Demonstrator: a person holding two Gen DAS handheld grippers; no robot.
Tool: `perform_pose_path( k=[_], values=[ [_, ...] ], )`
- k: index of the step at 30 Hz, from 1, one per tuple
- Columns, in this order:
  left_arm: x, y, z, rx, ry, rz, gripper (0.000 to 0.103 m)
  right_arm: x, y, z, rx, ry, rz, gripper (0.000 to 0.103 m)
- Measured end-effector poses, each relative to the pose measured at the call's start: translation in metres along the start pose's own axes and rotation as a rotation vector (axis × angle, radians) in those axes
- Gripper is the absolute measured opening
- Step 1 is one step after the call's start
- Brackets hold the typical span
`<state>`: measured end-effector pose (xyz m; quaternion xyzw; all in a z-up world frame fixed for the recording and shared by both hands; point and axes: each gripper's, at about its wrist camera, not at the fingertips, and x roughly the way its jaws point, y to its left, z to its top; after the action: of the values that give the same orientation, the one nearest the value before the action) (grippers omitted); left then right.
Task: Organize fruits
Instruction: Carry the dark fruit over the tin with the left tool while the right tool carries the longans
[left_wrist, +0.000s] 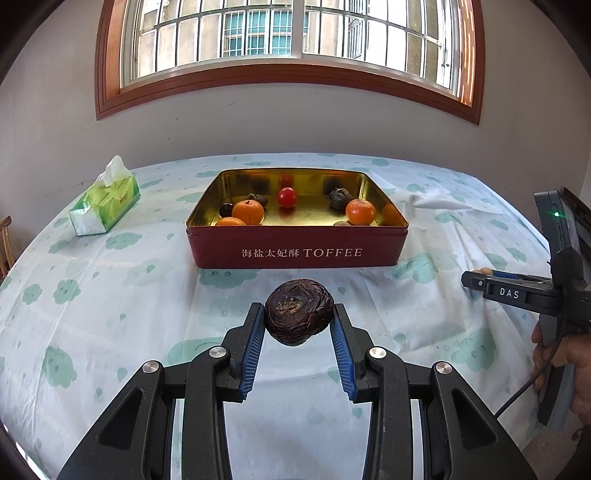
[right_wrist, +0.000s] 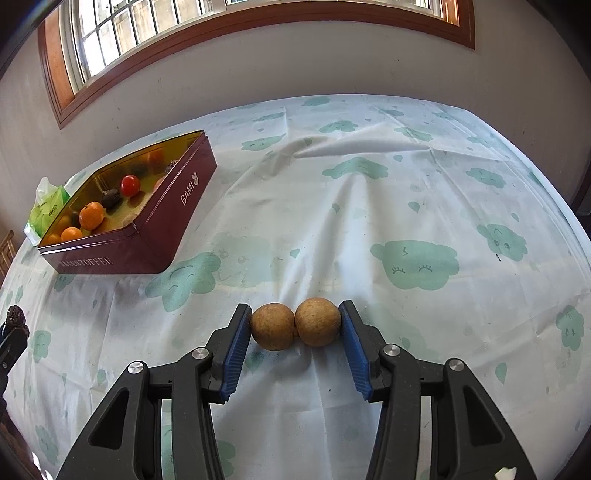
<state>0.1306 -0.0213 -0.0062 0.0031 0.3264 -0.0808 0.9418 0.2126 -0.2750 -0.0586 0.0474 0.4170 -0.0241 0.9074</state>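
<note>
My left gripper (left_wrist: 299, 319) is shut on a dark wrinkled passion fruit (left_wrist: 298, 312) and holds it above the cloth, in front of the red toffee tin (left_wrist: 299, 253). The tin holds several oranges (left_wrist: 248, 212), a red tomato (left_wrist: 287, 196) and dark wrinkled fruits (left_wrist: 340, 198). My right gripper (right_wrist: 294, 325) is shut on two round brown longans (right_wrist: 295, 325) side by side, just above the cloth. The tin (right_wrist: 155, 221) lies far to its left. In the left wrist view the right gripper (left_wrist: 476, 278) is seen side-on at the right edge.
A green tissue pack (left_wrist: 105, 201) lies left of the tin. The table wears a white cloth with green cloud prints (right_wrist: 415, 264), creased behind the right gripper. A wall and window stand behind the table. A person's hand (left_wrist: 565, 363) holds the right gripper.
</note>
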Motion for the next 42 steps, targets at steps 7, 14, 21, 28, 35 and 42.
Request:
perform_pose_path(
  k=[7,14,21,28,35,42],
  values=[
    [-0.005,0.005,-0.008,0.001,0.012,0.001,0.037,0.001,0.004,0.0,-0.021,0.005,-0.026,0.047],
    [0.006,0.008,-0.014,-0.006,0.042,0.005,0.037,0.001,0.003,0.0,-0.018,0.004,-0.022,0.047],
    [0.018,0.011,-0.016,0.0,0.064,0.005,0.037,-0.005,0.001,-0.003,0.005,-0.005,0.0,0.045],
    [0.024,0.028,-0.005,-0.016,0.061,0.008,0.037,-0.038,0.034,-0.018,0.014,-0.07,0.179,0.045],
    [0.032,0.047,0.021,-0.05,0.034,0.015,0.037,-0.072,0.088,-0.005,-0.085,-0.17,0.272,0.045],
    [0.046,0.057,0.055,-0.053,-0.006,0.022,0.037,-0.08,0.113,0.025,-0.136,-0.219,0.309,0.045]
  ],
)
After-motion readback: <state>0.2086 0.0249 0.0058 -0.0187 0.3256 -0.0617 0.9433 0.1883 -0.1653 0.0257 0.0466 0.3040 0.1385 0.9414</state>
